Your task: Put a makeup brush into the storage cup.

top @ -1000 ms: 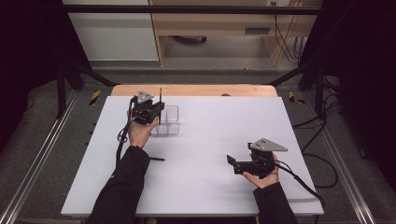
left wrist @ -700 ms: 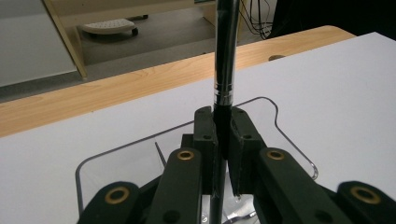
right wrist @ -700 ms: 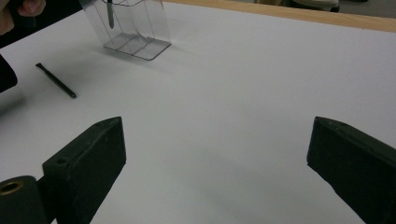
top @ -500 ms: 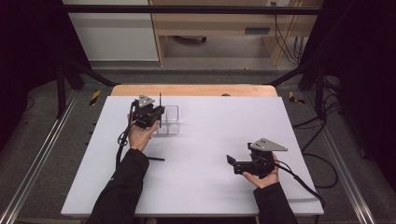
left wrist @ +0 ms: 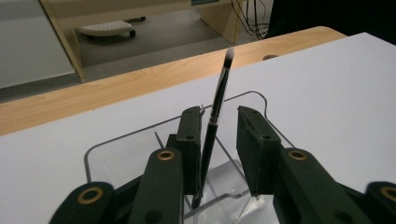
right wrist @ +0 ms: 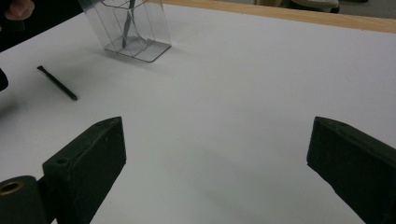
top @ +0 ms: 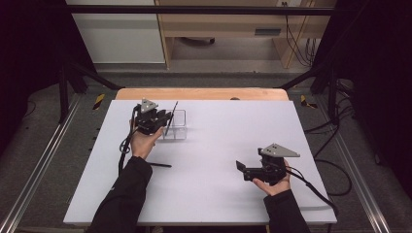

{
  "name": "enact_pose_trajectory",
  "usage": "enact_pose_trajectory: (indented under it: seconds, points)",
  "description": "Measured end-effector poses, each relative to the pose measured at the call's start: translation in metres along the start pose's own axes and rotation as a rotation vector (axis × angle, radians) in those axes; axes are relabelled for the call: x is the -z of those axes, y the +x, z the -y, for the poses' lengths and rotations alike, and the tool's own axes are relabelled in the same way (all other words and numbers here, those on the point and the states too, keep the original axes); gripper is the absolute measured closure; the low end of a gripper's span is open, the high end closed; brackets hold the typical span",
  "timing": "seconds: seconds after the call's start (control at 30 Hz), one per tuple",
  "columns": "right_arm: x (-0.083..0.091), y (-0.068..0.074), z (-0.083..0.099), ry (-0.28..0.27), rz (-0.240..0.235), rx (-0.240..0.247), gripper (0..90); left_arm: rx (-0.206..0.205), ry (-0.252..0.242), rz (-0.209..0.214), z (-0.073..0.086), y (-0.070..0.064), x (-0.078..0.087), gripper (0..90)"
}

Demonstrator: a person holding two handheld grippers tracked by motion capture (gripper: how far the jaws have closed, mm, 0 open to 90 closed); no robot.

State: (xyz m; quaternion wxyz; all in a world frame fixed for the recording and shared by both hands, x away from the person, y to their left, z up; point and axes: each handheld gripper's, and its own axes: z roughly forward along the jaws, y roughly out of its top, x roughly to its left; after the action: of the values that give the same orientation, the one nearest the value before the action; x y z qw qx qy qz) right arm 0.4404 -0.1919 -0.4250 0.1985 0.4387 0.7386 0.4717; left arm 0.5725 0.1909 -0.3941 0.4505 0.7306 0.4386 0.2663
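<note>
- Makeup brush [left wrist: 215,112] stands nearly upright in the clear organizer [left wrist: 261,105], between your left gripper [left wrist: 217,140] jaws, which look parted and not clamping it.
- Second brush [top: 159,165] lies on the surface, nearer your left hand.
- Right gripper [right wrist: 215,168] jaws gape wide, empty.

1. The clear organiser [top: 176,125] stands at the table's [top: 218,194] far left, with the left gripper [left wrist: 218,135] right over it
2. A brush [left wrist: 215,112] leans upright between its parted jaws, blocking that gap
3. A black pencil [top: 159,165] lies near the left forearm
4. White tabletop between the organiser and the right gripper [top: 239,165] lies open
</note>
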Motion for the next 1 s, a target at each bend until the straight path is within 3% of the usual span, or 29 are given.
enact_pose_trajectory:
  seconds: [0.4,1.0]
  points:
    - [0.003,-0.001,-0.002,-0.015,-0.003,-0.005,5.3,-0.001,-0.035,0.03,0.002,-0.002,0.034,53.9]
    - [0.003,-0.001,-0.003,-0.017,-0.004,-0.008,6.0,-0.042,-0.049,0.068,0.027,-0.012,0.072,37.7]
